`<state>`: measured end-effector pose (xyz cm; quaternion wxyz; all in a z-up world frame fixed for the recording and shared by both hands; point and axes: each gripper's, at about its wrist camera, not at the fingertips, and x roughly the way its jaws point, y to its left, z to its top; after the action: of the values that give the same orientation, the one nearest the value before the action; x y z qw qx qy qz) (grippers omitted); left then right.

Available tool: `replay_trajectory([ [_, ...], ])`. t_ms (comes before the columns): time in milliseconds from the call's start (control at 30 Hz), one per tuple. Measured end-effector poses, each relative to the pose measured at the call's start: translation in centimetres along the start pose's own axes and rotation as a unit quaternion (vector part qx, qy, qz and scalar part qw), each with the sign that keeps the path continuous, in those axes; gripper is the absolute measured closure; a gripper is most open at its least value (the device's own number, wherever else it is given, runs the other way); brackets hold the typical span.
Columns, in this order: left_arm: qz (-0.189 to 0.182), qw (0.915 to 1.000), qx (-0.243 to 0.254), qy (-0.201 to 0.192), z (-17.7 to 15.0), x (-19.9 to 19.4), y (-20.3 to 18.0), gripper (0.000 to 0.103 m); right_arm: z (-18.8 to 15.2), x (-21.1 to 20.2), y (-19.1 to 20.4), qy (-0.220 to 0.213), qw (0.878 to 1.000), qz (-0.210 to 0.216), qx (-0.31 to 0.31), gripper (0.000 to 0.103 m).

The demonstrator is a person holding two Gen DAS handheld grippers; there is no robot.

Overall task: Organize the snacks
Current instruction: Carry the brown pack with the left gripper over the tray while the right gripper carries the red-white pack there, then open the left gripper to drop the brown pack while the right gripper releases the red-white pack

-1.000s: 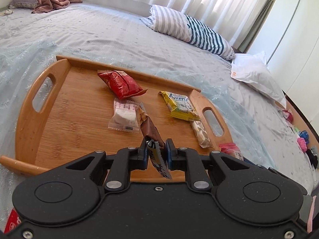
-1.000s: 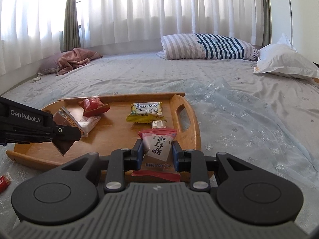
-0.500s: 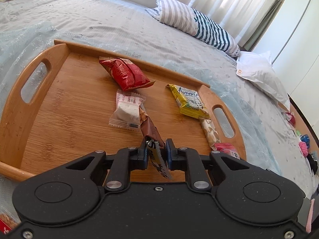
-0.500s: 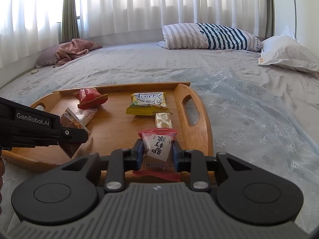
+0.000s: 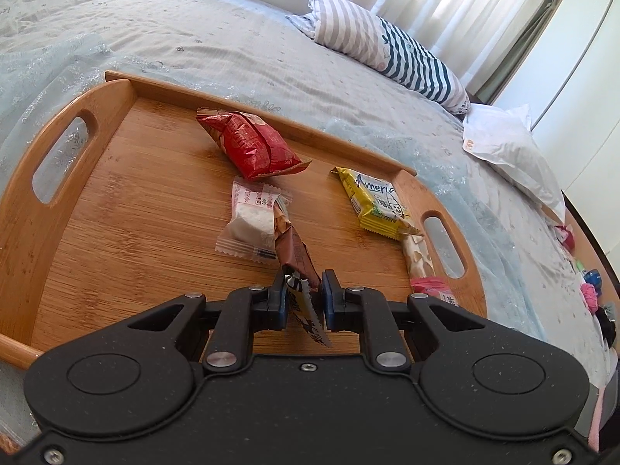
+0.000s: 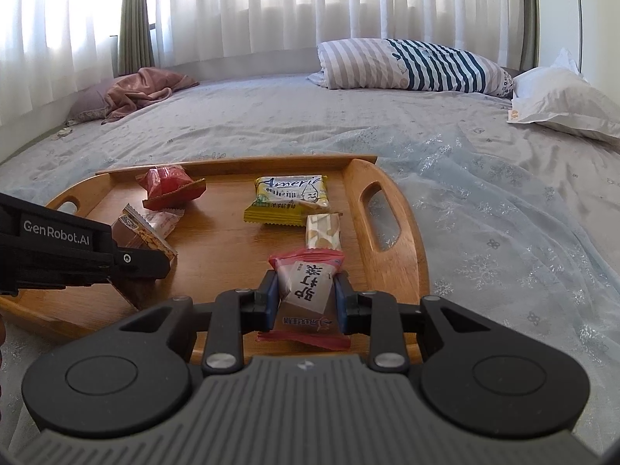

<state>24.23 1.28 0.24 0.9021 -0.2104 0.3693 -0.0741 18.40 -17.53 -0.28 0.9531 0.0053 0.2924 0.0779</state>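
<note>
Over the oval bamboo tray [image 6: 407, 232] on the bed, the left gripper [image 5: 303, 277], its side marked "GenRobot.AI", pinches a brown snack bar [image 5: 296, 252]; the right gripper [image 6: 306, 285] clamps a red-edged packet with Chinese characters [image 6: 308, 290]. On the tray lies a yellow wafer pack [image 6: 288, 197] reading "Ameri…", beside a cream nougat bar [image 6: 323, 230], a red crinkled pouch [image 5: 248, 143] and a clear-wrapped white cake [image 5: 250, 221]

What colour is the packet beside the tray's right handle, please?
Yellow packet, clearest in the right wrist view.
</note>
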Motion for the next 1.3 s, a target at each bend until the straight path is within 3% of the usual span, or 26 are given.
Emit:
replay_trajectory([
  [567,-0.007,1.0000,0.006,-0.002,-0.1,-0.2,0.1,0.085,0.0,0.2,-0.2,0.000,1.000,0.003,0.004,0.068],
  [600,-0.008,0.9999,0.006,-0.002,-0.1,-0.3,0.1,0.082,0.0,0.2,-0.2,0.000,1.000,0.003,0.004,0.065],
  [667,-0.010,0.9999,0.007,-0.006,0.0,-0.6,0.0,0.057,0.0,0.1,-0.2,0.000,1.000,0.002,0.005,0.063],
  [700,-0.007,0.9999,0.010,-0.009,0.0,-0.8,-0.2,0.049,0.0,0.1,-0.3,-0.001,1.000,0.002,0.006,0.051],
  [733,0.000,0.9998,0.016,-0.012,0.0,-1.0,-0.4,0.040,0.1,0.0,-0.3,-0.001,1.000,0.001,0.007,0.049],
  [800,0.013,0.9991,0.034,-0.020,-0.2,-1.6,-0.9,0.037,0.2,-0.3,-0.3,-0.005,1.000,-0.001,0.007,0.044],
  [933,0.022,0.9977,0.056,-0.031,-0.6,-2.9,-1.4,0.021,0.3,-1.4,-0.1,-0.018,1.000,-0.003,-0.001,0.038],
  [1300,0.039,0.9917,0.108,-0.057,-2.8,-7.4,-2.3,0.008,-0.3,-4.7,0.4,-0.042,0.999,0.007,-0.017,0.020],
])
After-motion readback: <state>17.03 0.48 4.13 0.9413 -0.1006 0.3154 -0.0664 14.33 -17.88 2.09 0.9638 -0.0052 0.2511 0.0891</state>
